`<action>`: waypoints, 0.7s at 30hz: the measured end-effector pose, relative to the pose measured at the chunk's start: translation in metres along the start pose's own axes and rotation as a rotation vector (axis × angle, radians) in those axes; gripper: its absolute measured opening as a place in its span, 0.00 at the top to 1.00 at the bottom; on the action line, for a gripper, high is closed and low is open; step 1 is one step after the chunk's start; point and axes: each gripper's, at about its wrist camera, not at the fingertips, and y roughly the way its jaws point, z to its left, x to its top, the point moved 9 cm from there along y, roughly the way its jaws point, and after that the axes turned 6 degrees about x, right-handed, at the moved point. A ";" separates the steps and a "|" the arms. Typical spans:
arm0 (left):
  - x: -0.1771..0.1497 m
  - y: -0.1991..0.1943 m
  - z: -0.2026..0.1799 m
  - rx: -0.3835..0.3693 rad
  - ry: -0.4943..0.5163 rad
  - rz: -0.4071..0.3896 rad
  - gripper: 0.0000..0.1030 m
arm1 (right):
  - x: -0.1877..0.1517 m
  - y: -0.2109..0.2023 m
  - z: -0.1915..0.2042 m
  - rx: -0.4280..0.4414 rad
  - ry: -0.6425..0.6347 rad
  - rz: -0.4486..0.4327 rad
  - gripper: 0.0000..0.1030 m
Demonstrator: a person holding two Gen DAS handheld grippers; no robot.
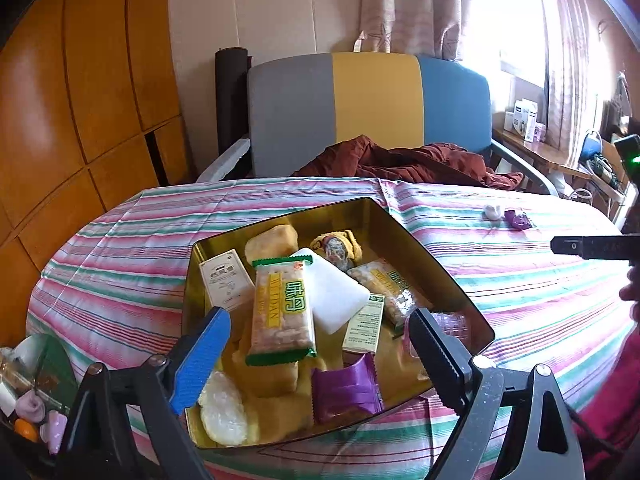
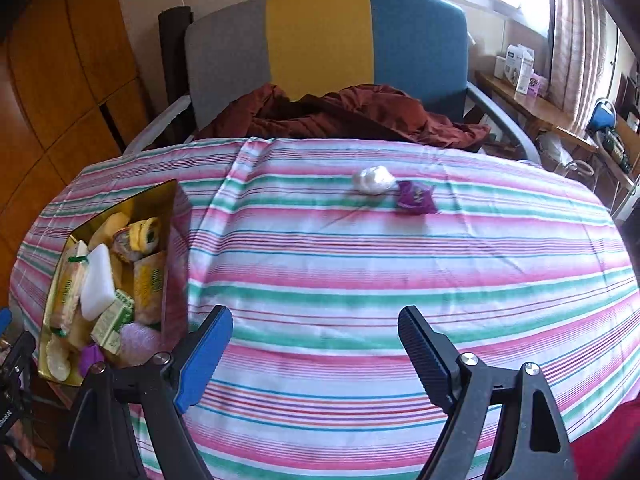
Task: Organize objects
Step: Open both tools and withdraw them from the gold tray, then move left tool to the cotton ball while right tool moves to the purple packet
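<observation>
**Gold tin packed, two strays out on the cloth**

Gold-lined rectangular metal tin [image 1: 400, 216] sits on the striped tablecloth [image 2: 360, 264], crammed with snack packets. Left gripper [image 1: 320, 344] hangs spread wide over it, holding nothing. Right gripper [image 2: 314, 344] is spread too, facing a white wrapped lump [image 2: 372, 180] touching a purple foil packet [image 2: 416, 198].

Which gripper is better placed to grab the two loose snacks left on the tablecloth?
Probably the right gripper: open, empty, facing the white wrapped snack and purple packet. The left gripper hangs over the gold tin.
</observation>
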 end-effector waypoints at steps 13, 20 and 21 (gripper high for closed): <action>0.009 0.005 -0.025 -0.032 0.045 0.009 0.11 | 0.028 0.002 -0.048 -0.071 0.003 -0.024 0.16; 0.017 0.012 -0.043 -0.050 0.075 0.018 0.11 | 0.041 0.021 -0.085 -0.114 0.010 -0.068 0.16; 0.018 0.013 -0.045 -0.054 0.078 0.019 0.11 | 0.040 0.026 -0.091 -0.118 0.016 -0.068 0.16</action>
